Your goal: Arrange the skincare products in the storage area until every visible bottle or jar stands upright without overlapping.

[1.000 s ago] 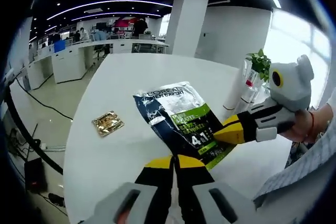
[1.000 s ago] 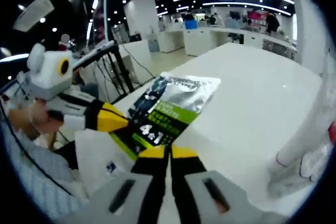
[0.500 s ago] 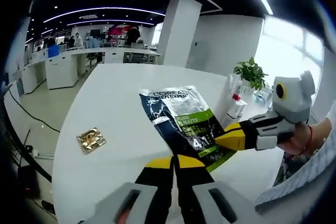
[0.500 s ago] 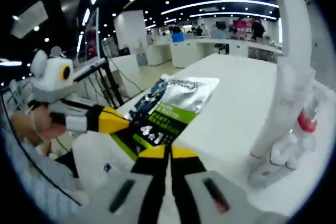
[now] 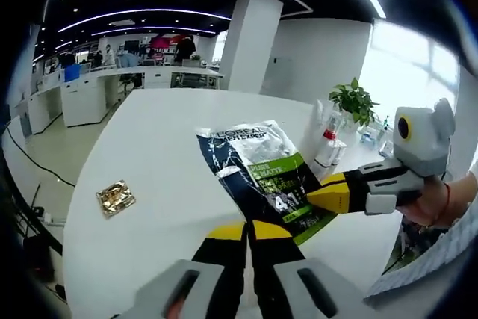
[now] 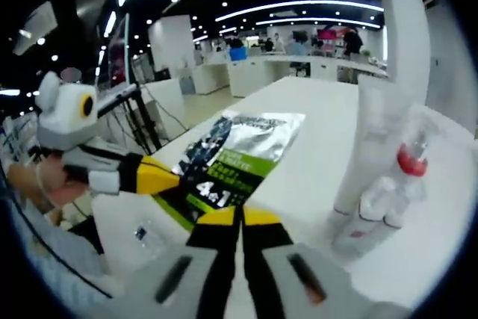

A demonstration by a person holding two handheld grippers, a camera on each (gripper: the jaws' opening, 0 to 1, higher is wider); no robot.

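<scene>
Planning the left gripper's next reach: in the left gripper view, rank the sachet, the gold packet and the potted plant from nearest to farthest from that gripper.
1. The sachet, pinched in the left gripper at its near edge, with the right gripper on its right side.
2. The gold packet, lying off to the left on the white table.
3. The potted plant, beyond the table's far right edge.

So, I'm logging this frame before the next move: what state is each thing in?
Left gripper: shut on the sachet's near edge.
Right gripper: shut on the sachet as well.
Sachet: held by both grippers, above the table.
Gold packet: lying flat, untouched.
Bottles: standing upright, close together.
Potted plant: upright.
</scene>
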